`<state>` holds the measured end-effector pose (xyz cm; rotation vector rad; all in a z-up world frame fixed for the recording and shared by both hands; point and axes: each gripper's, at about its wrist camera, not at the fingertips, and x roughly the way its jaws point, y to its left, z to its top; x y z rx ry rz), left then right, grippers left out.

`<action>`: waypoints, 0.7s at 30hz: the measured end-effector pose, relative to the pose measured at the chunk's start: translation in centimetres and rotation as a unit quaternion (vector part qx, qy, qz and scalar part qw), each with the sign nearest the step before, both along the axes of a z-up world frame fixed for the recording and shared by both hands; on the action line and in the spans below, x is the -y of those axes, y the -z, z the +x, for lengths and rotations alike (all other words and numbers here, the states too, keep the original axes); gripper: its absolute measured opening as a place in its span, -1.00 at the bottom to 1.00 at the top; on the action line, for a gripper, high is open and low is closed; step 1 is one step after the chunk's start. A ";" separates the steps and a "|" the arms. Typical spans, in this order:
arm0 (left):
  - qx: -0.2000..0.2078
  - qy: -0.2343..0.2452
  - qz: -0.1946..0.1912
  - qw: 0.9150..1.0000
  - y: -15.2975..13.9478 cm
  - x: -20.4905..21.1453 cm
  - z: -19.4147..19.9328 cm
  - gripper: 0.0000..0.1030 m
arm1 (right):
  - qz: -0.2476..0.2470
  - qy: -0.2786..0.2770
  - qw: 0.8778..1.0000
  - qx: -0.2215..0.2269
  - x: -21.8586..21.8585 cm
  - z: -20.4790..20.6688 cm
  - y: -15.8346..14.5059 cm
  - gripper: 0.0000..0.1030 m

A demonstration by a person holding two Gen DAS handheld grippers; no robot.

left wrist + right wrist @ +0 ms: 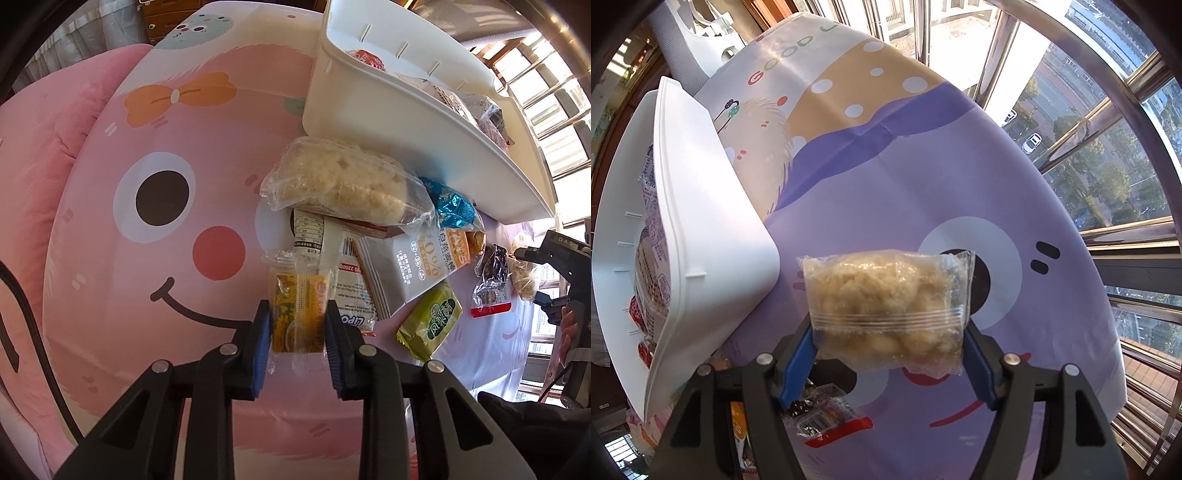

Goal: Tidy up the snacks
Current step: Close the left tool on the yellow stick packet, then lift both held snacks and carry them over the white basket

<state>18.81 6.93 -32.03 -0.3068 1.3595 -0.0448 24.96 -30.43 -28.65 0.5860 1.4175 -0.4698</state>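
My left gripper (297, 325) is shut on a small yellow-orange snack packet (297, 314) at the near edge of a snack pile on the pink cartoon tablecloth. Behind it lie a clear-wrapped puffed rice cake (340, 181), a grey-white oat bar packet (413, 269), a green packet (430, 325) and a blue foil packet (452, 206). A white storage bin (388, 103) with several snacks inside stands behind the pile. My right gripper (890, 332) is shut on a clear bag of puffed rice snack (886, 306), held above the purple cloth to the right of the bin (701, 221).
A dark snack in a clear wrapper with a red strip (827, 413) lies under my right gripper and also shows in the left wrist view (493, 280). Metal window railings (1108, 122) run along the table's far and right side. A pink cushion (48, 147) lies at the left.
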 end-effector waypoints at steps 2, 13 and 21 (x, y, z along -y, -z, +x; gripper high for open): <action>0.004 -0.002 -0.001 1.000 -0.1 -0.2 -0.2 -0.52 | -0.001 -0.003 1.000 0.003 0.0 -0.6 0.0 0.32; 0.025 -0.022 0.004 0.999 -1.3 -0.6 -1.8 -0.52 | 0.001 -0.010 1.000 0.017 0.3 -1.9 -0.7 0.22; 0.043 -0.031 0.009 0.999 -3.3 -0.1 -3.3 -0.52 | -0.005 -0.025 0.999 0.047 1.1 -3.5 -1.9 0.21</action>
